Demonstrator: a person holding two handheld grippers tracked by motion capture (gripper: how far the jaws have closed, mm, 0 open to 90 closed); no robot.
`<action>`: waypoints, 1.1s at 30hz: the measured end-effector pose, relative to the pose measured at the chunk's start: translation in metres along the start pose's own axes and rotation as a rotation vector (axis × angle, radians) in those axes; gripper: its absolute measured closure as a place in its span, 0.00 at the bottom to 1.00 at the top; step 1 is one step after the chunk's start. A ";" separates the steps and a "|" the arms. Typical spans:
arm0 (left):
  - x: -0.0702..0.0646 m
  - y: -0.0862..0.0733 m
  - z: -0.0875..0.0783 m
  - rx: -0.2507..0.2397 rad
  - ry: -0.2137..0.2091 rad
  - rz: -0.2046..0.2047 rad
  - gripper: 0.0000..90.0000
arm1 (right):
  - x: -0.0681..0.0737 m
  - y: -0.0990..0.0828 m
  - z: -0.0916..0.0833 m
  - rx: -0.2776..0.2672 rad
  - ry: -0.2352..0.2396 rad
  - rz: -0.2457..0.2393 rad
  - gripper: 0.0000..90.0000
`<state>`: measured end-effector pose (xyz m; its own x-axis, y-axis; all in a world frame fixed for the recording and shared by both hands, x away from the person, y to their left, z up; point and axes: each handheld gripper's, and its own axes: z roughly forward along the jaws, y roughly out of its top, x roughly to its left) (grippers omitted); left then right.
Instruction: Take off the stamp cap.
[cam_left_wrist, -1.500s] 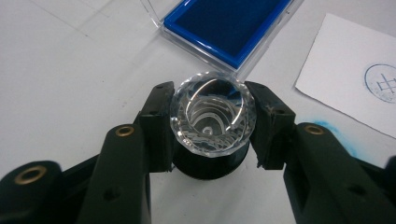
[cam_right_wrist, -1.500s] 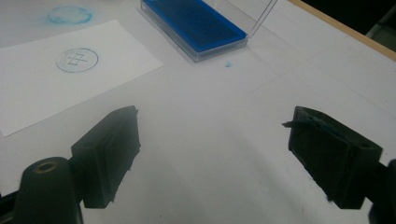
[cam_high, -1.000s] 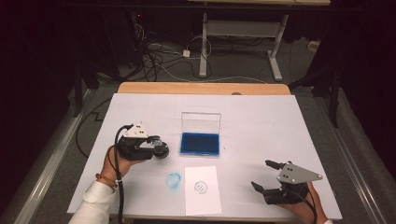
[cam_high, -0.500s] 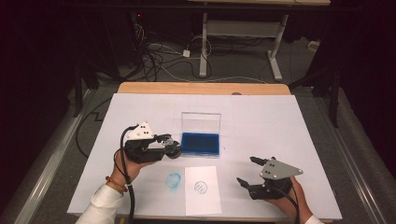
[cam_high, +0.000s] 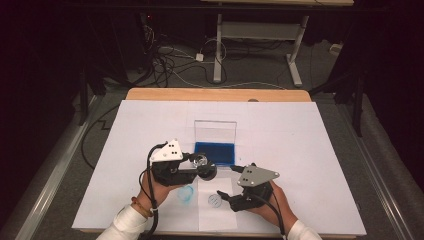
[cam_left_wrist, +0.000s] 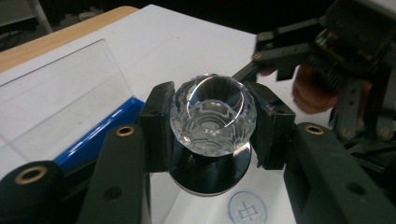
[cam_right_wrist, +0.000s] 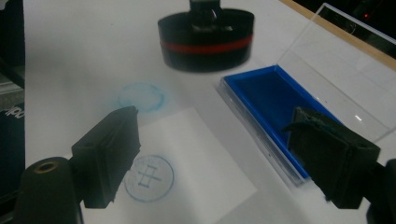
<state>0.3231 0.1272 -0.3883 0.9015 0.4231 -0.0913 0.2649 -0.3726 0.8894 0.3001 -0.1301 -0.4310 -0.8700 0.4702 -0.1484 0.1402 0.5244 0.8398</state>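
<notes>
Left gripper (cam_left_wrist: 212, 123), clamped on the stamp (cam_left_wrist: 212, 116), has moved toward the ink pad (cam_high: 214, 153). Right gripper (cam_right_wrist: 224, 161), fingers wide, just opening with nothing between them, has shifted over the paper (cam_right_wrist: 187, 177).

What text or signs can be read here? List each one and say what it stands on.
"中" inside a blue ring: stamped print on the paper slip; the same print in the right gripper view is too faint to read surely.
Blue ring smudge on the table cover: no character readable.
White letters at that view's left edge: cut off, unreadable.
</notes>
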 end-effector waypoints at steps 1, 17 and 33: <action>-0.002 0.000 0.001 -0.001 -0.002 0.000 0.60 | 0.002 0.002 0.003 0.000 0.007 0.002 0.18; -0.016 0.003 0.009 -0.023 -0.064 -0.004 0.60 | 0.017 0.010 0.021 -0.044 0.023 -0.003 0.25; -0.015 0.001 0.005 -0.058 -0.084 -0.036 0.60 | 0.015 0.008 0.009 -0.091 -0.002 -0.005 0.35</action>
<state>0.3119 0.1165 -0.3878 0.9179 0.3638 -0.1588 0.2797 -0.3091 0.9090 0.2929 -0.1121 -0.4313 -0.8696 0.4691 -0.1538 0.0923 0.4605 0.8828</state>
